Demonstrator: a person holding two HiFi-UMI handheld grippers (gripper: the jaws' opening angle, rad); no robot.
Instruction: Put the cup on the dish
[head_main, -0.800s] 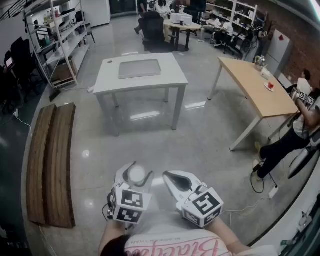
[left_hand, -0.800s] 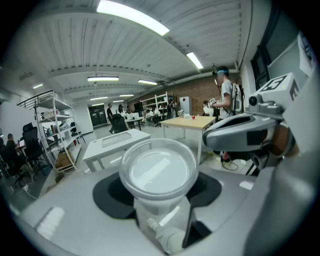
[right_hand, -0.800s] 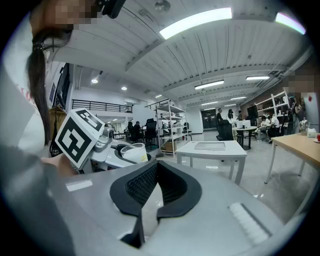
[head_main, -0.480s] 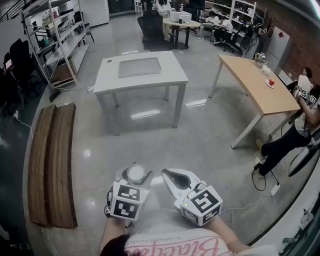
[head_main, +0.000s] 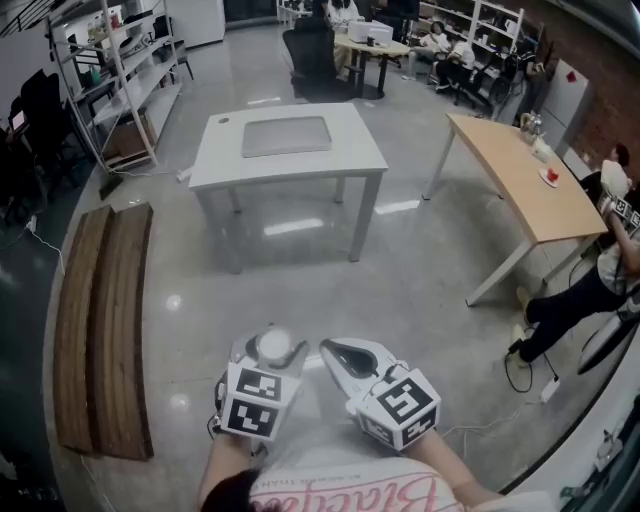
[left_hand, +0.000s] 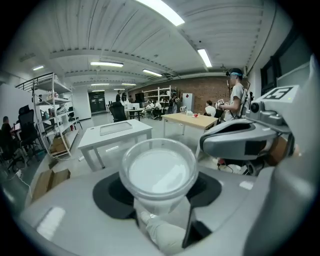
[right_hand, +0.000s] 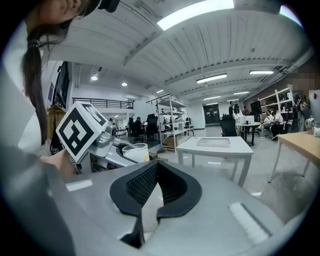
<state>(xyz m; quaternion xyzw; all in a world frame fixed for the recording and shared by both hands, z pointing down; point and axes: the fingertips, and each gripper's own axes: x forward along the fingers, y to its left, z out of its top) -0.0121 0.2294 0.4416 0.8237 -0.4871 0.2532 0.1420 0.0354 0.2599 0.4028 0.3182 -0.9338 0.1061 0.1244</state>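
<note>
Your left tongs (left_hand: 157, 200) grip the translucent white plastic cup (left_hand: 159, 172) upright; your right tongs (right_hand: 156, 192) are closed and empty; the white tabletop (head_main: 290, 165) lies well ahead.

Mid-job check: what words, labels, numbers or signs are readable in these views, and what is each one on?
No text reads clearly.
Pink script on the shirt: cut off by the frame edge, not legible.
The left cube and right cube: black-and-white square patterns, no words.
The cup: no print visible.
Everything farther off: too small to read.
</note>
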